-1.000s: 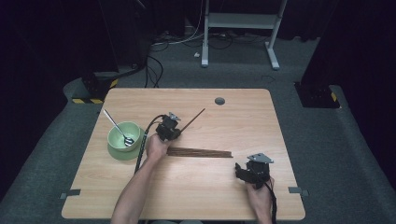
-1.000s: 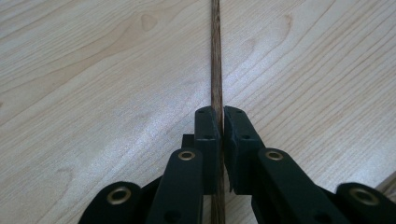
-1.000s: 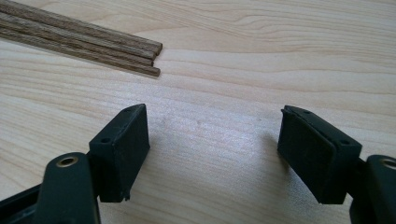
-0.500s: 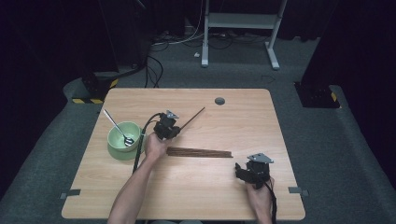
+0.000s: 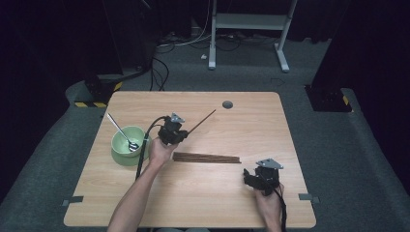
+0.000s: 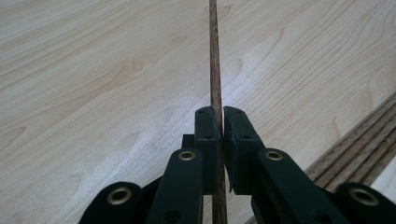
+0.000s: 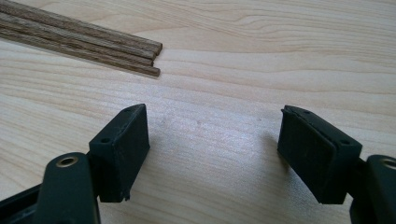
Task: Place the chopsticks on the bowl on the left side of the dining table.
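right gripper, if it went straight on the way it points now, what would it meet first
Probably the ends of the bundle of chopsticks lying ahead and to the left of the open right gripper; dead ahead the wooden table looks bare.

You're in a dark recording lab: beyond your left gripper [image 5: 172,131] lie floor cables [image 5: 162,67], hazard-taped stands [image 5: 99,92] and grey carpet [image 5: 333,145].
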Action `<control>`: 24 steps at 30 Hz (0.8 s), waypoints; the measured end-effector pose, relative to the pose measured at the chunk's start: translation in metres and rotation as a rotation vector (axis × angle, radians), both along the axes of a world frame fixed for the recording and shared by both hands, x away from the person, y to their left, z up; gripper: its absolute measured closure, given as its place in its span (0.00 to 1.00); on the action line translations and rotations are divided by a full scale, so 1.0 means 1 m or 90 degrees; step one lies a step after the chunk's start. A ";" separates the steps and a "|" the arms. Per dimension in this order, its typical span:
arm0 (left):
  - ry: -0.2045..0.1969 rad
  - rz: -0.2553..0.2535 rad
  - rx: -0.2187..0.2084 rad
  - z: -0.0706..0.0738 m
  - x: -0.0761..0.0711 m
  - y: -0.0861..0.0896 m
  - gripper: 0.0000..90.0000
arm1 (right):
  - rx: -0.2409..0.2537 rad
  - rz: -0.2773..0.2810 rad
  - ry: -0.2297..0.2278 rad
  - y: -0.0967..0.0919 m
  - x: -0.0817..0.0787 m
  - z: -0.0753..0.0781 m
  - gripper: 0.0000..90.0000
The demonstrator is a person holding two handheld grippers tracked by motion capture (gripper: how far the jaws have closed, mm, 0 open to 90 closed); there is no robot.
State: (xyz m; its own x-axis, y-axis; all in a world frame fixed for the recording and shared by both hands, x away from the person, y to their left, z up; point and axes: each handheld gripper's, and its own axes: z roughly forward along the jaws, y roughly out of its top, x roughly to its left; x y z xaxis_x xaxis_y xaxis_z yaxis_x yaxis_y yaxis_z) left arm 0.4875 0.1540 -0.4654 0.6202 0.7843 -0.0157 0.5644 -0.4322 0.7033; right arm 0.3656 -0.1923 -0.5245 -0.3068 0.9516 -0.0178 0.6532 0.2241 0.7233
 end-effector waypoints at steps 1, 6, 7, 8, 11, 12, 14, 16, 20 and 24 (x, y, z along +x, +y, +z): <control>-0.002 -0.002 0.001 0.001 -0.001 0.000 0.94 | 0.000 0.000 0.000 0.000 0.000 0.000 0.27; -0.001 -0.013 -0.008 0.005 -0.004 0.000 0.94 | 0.000 -0.001 0.000 0.000 0.000 0.000 0.27; -0.001 -0.013 -0.009 0.006 -0.005 0.000 0.94 | 0.000 0.000 0.000 0.000 0.000 0.000 0.27; -0.002 -0.015 -0.007 0.007 -0.006 0.001 0.94 | 0.000 0.000 0.000 0.000 0.000 0.000 0.27; -0.003 -0.018 -0.014 0.011 -0.009 0.004 0.94 | 0.000 0.000 0.000 0.000 0.000 0.000 0.27; -0.003 -0.021 -0.018 0.012 -0.010 0.004 0.94 | 0.000 0.000 0.000 0.000 0.000 0.000 0.27; -0.004 -0.025 -0.016 0.014 -0.012 0.005 0.94 | 0.000 0.000 0.000 0.000 0.000 0.000 0.27; -0.008 -0.029 -0.016 0.016 -0.014 0.005 0.94 | 0.000 0.000 0.000 0.000 0.000 0.000 0.27; -0.011 -0.034 -0.017 0.021 -0.018 0.008 0.94 | 0.000 0.000 0.000 0.000 0.000 0.000 0.27; -0.011 -0.038 -0.022 0.025 -0.021 0.011 0.94 | 0.000 0.000 0.000 0.000 0.000 0.000 0.27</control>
